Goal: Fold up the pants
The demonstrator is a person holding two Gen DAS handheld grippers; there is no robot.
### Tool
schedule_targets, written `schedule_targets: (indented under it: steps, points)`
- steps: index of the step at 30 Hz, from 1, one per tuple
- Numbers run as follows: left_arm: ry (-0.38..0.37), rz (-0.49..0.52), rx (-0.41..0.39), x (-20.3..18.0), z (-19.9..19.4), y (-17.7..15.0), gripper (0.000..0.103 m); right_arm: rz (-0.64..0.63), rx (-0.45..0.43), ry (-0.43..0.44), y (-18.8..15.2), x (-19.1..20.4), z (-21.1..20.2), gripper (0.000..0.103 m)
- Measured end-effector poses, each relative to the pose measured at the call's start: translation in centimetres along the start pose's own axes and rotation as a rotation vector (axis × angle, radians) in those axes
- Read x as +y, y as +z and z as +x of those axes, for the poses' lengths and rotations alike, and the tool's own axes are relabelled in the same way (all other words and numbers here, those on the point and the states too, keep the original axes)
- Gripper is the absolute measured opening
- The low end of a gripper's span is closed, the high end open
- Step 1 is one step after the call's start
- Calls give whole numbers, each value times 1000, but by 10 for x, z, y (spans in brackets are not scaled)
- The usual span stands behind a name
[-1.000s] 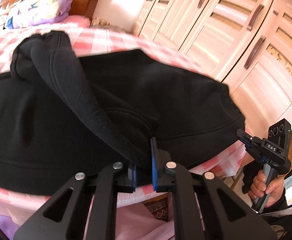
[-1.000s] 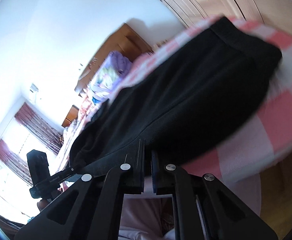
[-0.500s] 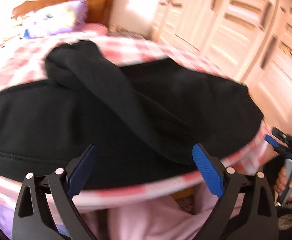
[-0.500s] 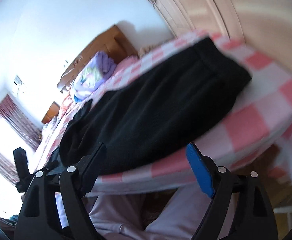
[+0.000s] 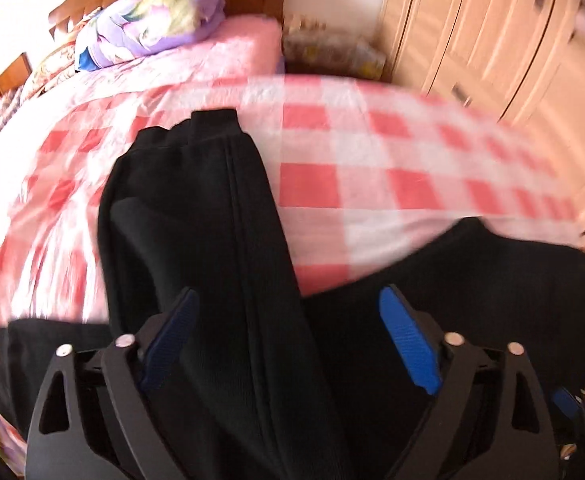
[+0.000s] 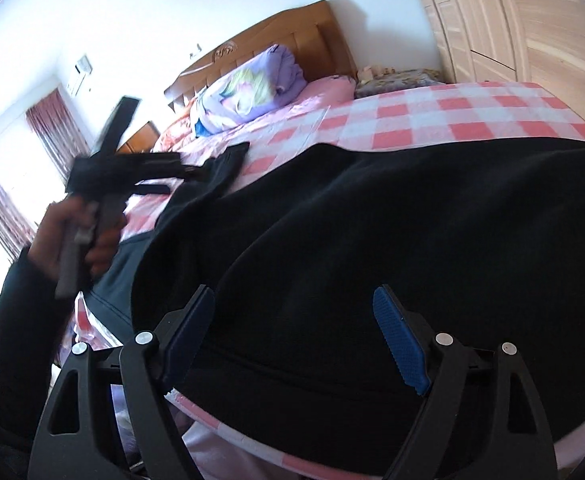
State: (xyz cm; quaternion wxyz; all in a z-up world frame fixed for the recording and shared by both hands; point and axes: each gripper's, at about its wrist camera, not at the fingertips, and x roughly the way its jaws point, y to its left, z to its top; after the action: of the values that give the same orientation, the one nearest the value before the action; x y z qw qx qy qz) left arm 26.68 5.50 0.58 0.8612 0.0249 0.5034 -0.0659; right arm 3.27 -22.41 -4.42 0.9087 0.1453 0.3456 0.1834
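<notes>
Two claws, left claw (image 5: 288, 344) closing and right claw (image 6: 292, 344) wide, both over black pants (image 6: 392, 232) on the checked bed (image 5: 372, 152), gripping nothing.

From where I stand, no lettering, label, brand or number can be read on anything in the room.
</notes>
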Motion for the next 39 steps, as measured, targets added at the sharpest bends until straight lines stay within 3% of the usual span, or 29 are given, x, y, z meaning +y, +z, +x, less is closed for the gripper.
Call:
schedule_targets:
  steps: [3, 5, 6, 7, 8, 10, 14, 16, 19, 24, 27, 29, 30, 32, 33, 34, 36, 37, 39]
  points:
    - [32, -14, 66, 6, 34, 12, 77, -13, 23, -15, -2, -1, 8, 81]
    - [51, -7, 95, 9, 50, 16, 63, -10, 35, -16, 1, -3, 16, 81]
    - [86, 16, 104, 10, 57, 15, 37, -7, 38, -19, 0, -1, 17, 81]
    - [102, 24, 87, 12, 55, 13, 21, 1, 42, -22, -1, -4, 20, 81]
    - [79, 19, 70, 17, 52, 11, 11, 10, 45, -23, -2, -5, 19, 81]
    - [39, -33, -15, 30, 30, 4, 11, 29, 45, -21, -5, -11, 19, 81]
    - [-3, -140, -306, 74, -60, -44, 10, 23, 33, -27, -7, -16, 15, 81]
    - [-18, -210, -388, 102, -95, -81, 10, 32, 29, -23, -8, -19, 14, 81]
    - [-45, -292, -421, 140, -121, -135, 8, 22, 17, -25, -9, -19, 16, 81]
    - [70, -334, -341, 179, -109, -218, 7, 4, 19, -37, -10, -18, 17, 81]
    - [49, -383, -265, 196, -88, -244, 7, 4, 26, -37, -10, -18, 17, 81]
    - [31, -385, -257, 197, -83, -247, 7, 1, 32, -42, -10, -17, 17, 81]
    - [17, -388, -276, 197, -87, -249, 11, -2, 33, -45, -10, -17, 18, 81]
    - [-26, -371, -339, 186, -101, -241, 38, -14, 33, -56, -11, -16, 19, 82]
    - [-27, -338, -385, 176, -111, -231, 66, -18, 33, -59, -12, -14, 19, 83]
    - [-9, -292, -416, 167, -117, -218, 79, -23, 32, -65, -13, -13, 20, 84]
    - [72, -139, -412, 136, -119, -185, 79, -27, 31, -74, -13, -11, 21, 85]
    - [129, -57, -375, 120, -112, -166, 79, -25, 33, -76, -13, -10, 22, 86]
    - [162, 101, -269, 93, -86, -136, 79, -20, 36, -75, -12, -11, 22, 86]
